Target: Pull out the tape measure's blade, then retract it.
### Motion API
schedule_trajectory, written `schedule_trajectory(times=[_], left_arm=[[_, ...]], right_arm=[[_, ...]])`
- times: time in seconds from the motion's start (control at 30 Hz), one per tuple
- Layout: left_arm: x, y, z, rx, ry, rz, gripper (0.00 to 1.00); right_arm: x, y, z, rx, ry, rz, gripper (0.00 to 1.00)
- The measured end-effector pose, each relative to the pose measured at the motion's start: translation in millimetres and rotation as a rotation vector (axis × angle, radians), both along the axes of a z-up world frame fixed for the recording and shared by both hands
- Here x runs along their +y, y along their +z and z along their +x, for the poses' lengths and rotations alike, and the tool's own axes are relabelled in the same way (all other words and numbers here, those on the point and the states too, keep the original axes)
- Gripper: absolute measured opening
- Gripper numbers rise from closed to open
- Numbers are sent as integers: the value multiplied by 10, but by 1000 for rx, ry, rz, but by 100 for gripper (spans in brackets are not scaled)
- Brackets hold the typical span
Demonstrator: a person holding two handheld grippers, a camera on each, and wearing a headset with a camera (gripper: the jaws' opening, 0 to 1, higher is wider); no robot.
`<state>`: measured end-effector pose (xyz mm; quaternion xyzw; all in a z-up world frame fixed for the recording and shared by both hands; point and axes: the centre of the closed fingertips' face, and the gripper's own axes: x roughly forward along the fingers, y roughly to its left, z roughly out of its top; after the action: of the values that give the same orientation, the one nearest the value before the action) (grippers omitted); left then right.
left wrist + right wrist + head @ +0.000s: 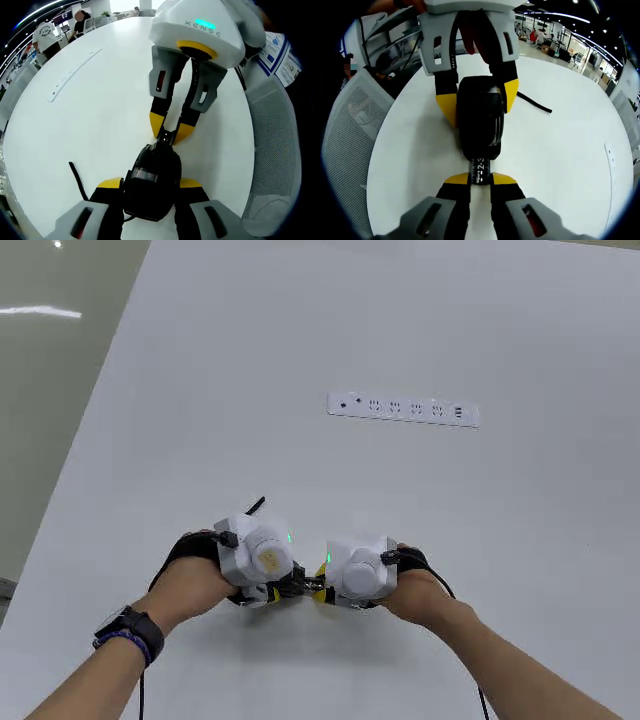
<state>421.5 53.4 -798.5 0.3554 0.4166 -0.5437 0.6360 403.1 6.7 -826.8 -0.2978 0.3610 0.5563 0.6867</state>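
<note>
Both clenched — left gripper point(150, 184) around tape measure point(480, 117), right gripper point(481, 179) pinching blade point(480, 169) (barely out).

A white tabletop point(250, 350) carried a white power strip point(403, 408) toward its far side; glossy grey-green floor point(45, 410) lay left, reflecting ceiling light.

White tabletop point(250, 360) open left, right, ahead — power strip point(403, 409) lies well apart, far side. Mesh chair point(275, 150) close by near edge. No gap between left gripper point(150, 182) and right gripper point(480, 179) — tape measure point(481, 117) and short blade point(480, 171) bridge it; loose black strap point(535, 102) alongside.
</note>
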Motion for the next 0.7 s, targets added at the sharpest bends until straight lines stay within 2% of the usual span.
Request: schedule_trajectory(times=[0.23,0.47,0.7], left_arm=[[23,-8,1,-10,8,18,36],[25,-7,4,-9,13,26,36],[25,-7,-2,-11,8,30,36]], right_arm=[[-75,2,-15,-8,9,-11,13],[-265,4,-50,-1,-8,-25,13],[-381,11,-95,4,-31,-13,13]])
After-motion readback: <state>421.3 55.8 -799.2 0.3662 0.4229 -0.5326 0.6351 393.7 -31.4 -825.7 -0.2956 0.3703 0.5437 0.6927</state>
